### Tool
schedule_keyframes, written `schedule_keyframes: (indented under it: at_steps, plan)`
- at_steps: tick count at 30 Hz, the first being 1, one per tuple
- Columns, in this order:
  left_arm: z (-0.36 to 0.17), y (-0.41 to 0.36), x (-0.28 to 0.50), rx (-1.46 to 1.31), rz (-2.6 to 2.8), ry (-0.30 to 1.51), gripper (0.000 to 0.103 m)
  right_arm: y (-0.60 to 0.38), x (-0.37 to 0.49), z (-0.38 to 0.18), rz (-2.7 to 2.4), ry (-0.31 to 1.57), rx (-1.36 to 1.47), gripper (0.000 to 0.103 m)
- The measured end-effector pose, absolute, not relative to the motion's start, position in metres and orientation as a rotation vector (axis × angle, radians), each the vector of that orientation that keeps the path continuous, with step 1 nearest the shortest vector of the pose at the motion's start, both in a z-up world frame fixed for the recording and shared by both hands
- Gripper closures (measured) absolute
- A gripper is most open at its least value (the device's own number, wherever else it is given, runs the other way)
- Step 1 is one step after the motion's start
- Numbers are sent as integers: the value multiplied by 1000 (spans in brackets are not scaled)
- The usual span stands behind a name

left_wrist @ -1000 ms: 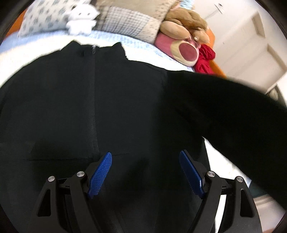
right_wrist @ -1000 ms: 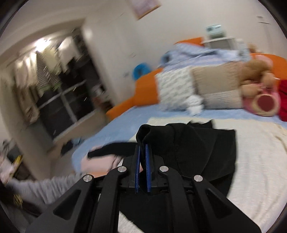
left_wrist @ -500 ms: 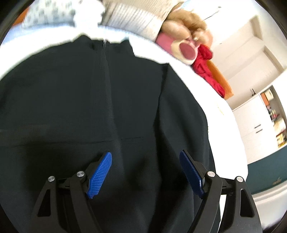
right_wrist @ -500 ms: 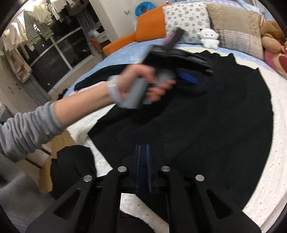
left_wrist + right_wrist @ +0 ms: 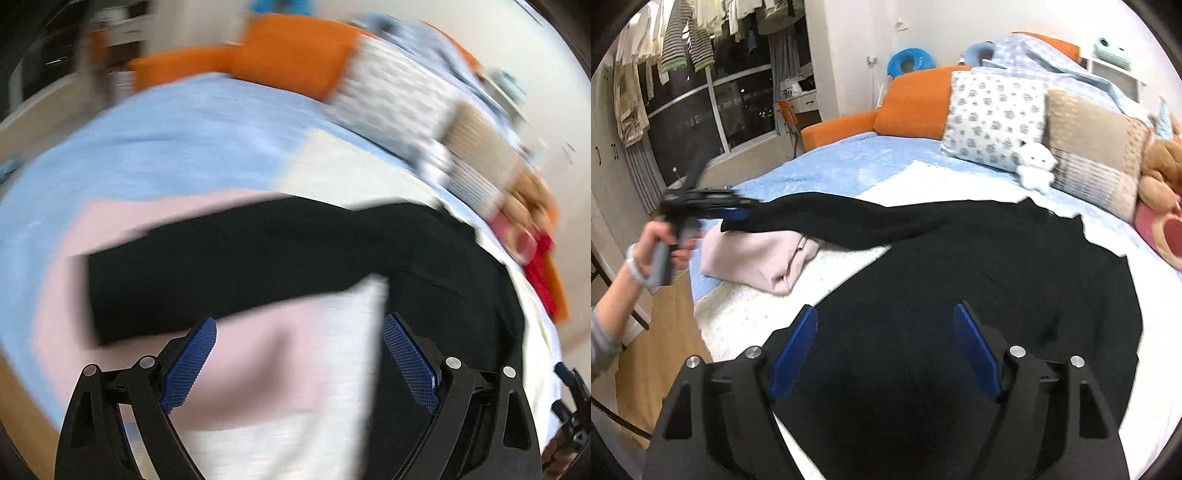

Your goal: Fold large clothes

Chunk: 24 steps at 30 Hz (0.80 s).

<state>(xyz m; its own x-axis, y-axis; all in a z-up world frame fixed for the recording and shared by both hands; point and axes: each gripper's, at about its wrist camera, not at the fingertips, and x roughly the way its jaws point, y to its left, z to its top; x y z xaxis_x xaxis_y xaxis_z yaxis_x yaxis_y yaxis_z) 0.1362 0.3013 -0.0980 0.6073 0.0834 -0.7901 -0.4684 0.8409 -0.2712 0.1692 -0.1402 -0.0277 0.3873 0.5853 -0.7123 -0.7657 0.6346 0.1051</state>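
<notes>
Left wrist view motion-blurred; black garment [image 5: 979, 295] hem hidden behind right gripper [image 5: 884, 350].

- The black garment [image 5: 979, 280] is lying spread flat on the white blanket of the bed, its collar pointing toward the pillows.
- Its long sleeve [image 5: 827, 221] is stretching out straight to the left, crossing over a folded pink cloth [image 5: 757, 254].

We see left wrist view heavily motion-smeared: pillows [image 5: 399, 107] and bed [image 5: 177, 147] streaked, only gripper [image 5: 299, 365] crisp. Right wrist view sharp, evenly lit indoors; window [image 5: 701, 107] dark. Black garment [image 5: 979, 295] shows no detail. Fisheye bends edges, corners black.
</notes>
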Motion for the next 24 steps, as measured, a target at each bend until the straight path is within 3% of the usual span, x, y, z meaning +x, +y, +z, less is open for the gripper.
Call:
schedule_keyframes:
  at_steps: [3,7,15,17,18,20,21,24]
  plan:
    - [-103,343,105,-493,431,859,10,-96,185,-38,881,814,-269,27]
    - [-129,382,100,-601,373,912,11,-48,203,-53,900,877,-242,27]
    - [-165,425,101,-751,317,849,12,16,205,-75,954,937,-285,27]
    - [-164,429,100,-743,337,821,23,26,213,-79,957,961,-281,27]
    - [-163,432,98,-732,361,808,36,32,219,-81,955,976,-273,27]
    - [-161,437,95,-750,374,793,48,47,239,-87,939,1015,-246,27]
    - [-161,439,95,-754,387,791,78,54,252,-90,927,1042,-219,27]
    - [-154,439,100,-769,345,758,86,69,285,-100,902,1130,-140,27]
